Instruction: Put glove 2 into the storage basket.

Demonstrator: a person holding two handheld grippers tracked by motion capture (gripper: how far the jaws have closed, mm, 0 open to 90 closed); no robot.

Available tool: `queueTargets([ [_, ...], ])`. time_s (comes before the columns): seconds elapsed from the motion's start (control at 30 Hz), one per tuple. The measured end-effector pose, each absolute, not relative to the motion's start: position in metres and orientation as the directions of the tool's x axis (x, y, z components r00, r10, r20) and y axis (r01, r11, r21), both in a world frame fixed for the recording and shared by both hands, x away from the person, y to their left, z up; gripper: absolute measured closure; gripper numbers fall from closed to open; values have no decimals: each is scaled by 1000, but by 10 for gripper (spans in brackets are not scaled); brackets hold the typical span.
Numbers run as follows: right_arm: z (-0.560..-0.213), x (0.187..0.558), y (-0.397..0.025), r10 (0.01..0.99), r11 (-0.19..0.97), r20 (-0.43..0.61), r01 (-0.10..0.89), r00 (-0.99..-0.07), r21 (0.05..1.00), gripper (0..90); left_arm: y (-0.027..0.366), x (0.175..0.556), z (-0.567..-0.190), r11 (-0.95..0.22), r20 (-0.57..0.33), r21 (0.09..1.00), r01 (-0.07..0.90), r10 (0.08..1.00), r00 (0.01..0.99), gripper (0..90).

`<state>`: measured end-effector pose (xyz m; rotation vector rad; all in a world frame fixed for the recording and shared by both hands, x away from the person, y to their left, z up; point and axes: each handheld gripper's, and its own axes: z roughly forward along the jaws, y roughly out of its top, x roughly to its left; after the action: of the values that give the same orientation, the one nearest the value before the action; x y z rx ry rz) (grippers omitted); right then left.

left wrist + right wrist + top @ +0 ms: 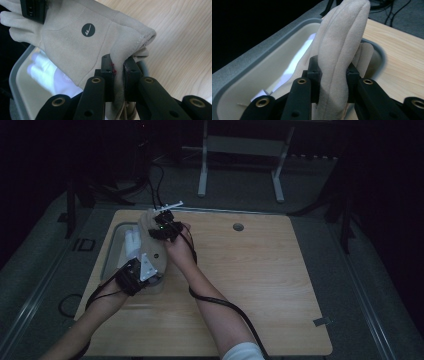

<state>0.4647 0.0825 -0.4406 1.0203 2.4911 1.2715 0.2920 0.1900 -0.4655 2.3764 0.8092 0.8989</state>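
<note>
A beige glove (152,247) with a round dark logo (88,30) is stretched between both grippers, over the right side of a grey tray (111,251). My left gripper (137,272) is shut on the glove's cuff end (120,75). My right gripper (167,227) is shut on the glove's fingers (337,67), which rise between its jaws. In the left gripper view the right gripper's black body (33,10) sits on the glove's far end. A white glove (132,242) lies inside the tray (249,75), partly hidden by the beige glove.
The tray sits at the left of a light wooden table (260,280) that has a round cable hole (238,226) near its far edge. Black cables trail from both grippers across the table. A white table frame (240,150) stands on the dark floor beyond.
</note>
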Motion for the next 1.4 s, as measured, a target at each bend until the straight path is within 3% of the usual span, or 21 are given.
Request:
queueTargets([
  [0.33,-467,467,119,618,436,172,517,-767,736,739,217,288,-472,-716,431,567,407,679,595,818],
  [0.63,-484,474,123,629,474,155,533,-762,701,717,211,301,-486,-708,376,545,450,686,623,805],
  [0.73,-484,475,121,624,478,155,530,-766,700,671,208,303,-488,-713,372,531,457,681,630,804],
  [0.8,-483,475,118,622,483,148,525,-769,701,579,209,304,-488,-701,355,541,465,691,629,786],
  [0.83,-481,476,113,623,473,151,523,-767,709,483,210,304,-488,-698,352,544,466,694,628,769],
  [0.87,-481,476,113,623,473,151,523,-767,709,483,210,304,-488,-692,348,551,466,698,626,769],
  [0.9,-479,477,110,625,470,150,523,-766,711,451,211,303,-487,-683,348,563,465,706,617,737],
  [1.0,-473,478,99,631,452,153,521,-761,725,345,214,302,-479,-647,334,601,470,737,588,494],
  [1.03,-469,478,91,621,455,145,505,-770,733,281,214,302,-477,-636,323,605,479,746,582,340],
  [1.1,-467,478,88,618,457,141,499,-773,737,270,215,300,-473,-623,307,613,487,755,579,308],
  [1.17,-465,476,82,591,456,163,494,-790,740,195,214,297,-470,-618,297,630,471,752,589,173],
  [1.4,-462,459,66,546,480,149,454,-824,751,193,205,292,-468,-562,222,695,449,761,610,142],
])
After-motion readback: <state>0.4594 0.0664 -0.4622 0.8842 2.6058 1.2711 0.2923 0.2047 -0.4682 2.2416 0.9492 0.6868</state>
